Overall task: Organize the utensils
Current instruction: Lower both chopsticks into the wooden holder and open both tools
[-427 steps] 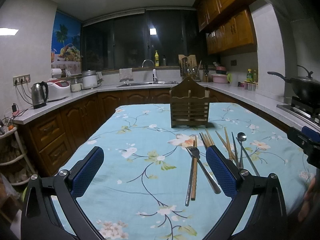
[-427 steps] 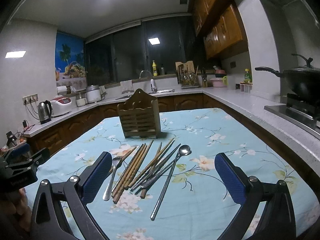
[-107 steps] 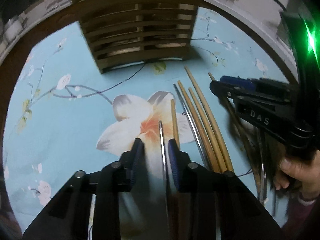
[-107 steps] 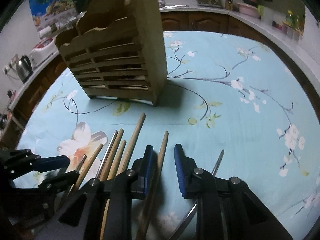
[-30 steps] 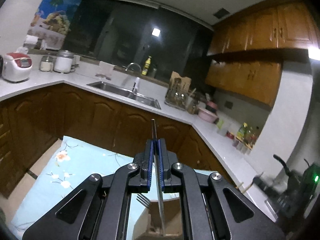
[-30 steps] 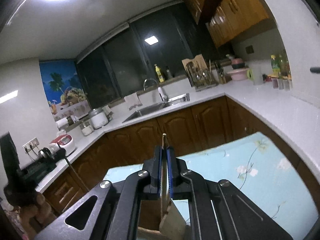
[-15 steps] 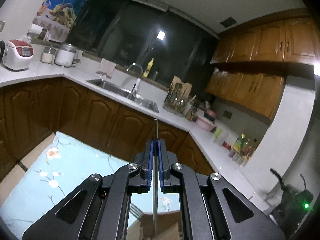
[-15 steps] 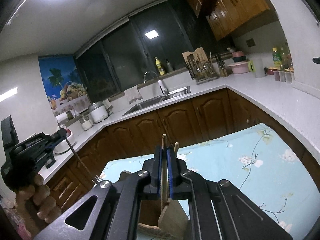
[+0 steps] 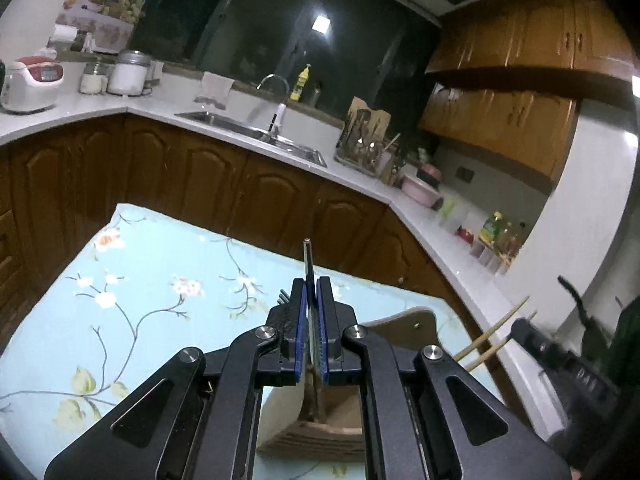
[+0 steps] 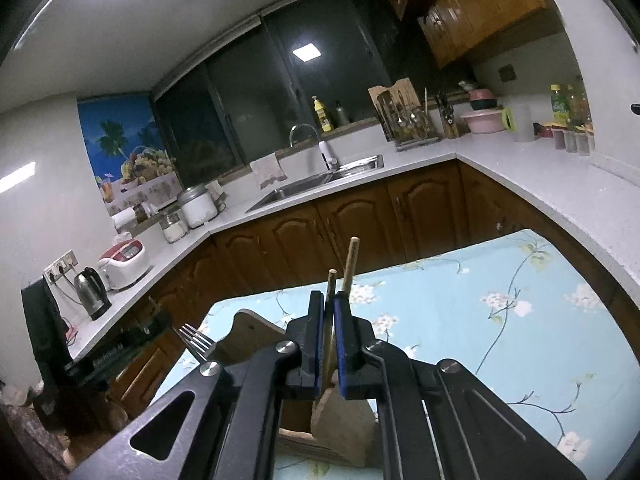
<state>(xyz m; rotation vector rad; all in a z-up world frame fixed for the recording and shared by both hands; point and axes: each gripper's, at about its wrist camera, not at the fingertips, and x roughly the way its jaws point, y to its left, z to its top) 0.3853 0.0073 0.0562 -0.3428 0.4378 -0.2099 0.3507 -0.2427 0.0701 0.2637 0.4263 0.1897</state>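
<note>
Change since half a second ago: both tools have been tilted further down, so more of the floral tablecloth point(image 9: 132, 280) and of the wooden utensil holder point(image 9: 320, 428) is now seen; a second chopstick point(image 10: 350, 264) now rises clearly beside the held one.
Left gripper point(image 9: 311, 292): pads are pressed together on a thin metal utensil handle point(image 9: 307, 260) — its lower part is seen running down into the holder.
Right gripper point(image 10: 329, 304): pads are closed on a wooden chopstick point(image 10: 330, 280), whose lower end is hidden behind the holder's wooden top point(image 10: 340, 420).
Fork point(image 10: 196, 344): tines are seen in the right wrist view, at the holder's left edge, under the left gripper; whether this is the piece held there cannot be told.
Long axes: handle and chopsticks are held near upright, free ends up, the second chopstick leaning slightly right.
Holder: it stands on the tablecloth, directly under both tools.
Room: a white countertop point(image 10: 540, 176) with a sink point(image 10: 320, 184), dark wooden cabinets below, and a rice cooker point(image 10: 124, 258) and kettle point(image 10: 93, 292) are seen — the window is dark.
</note>
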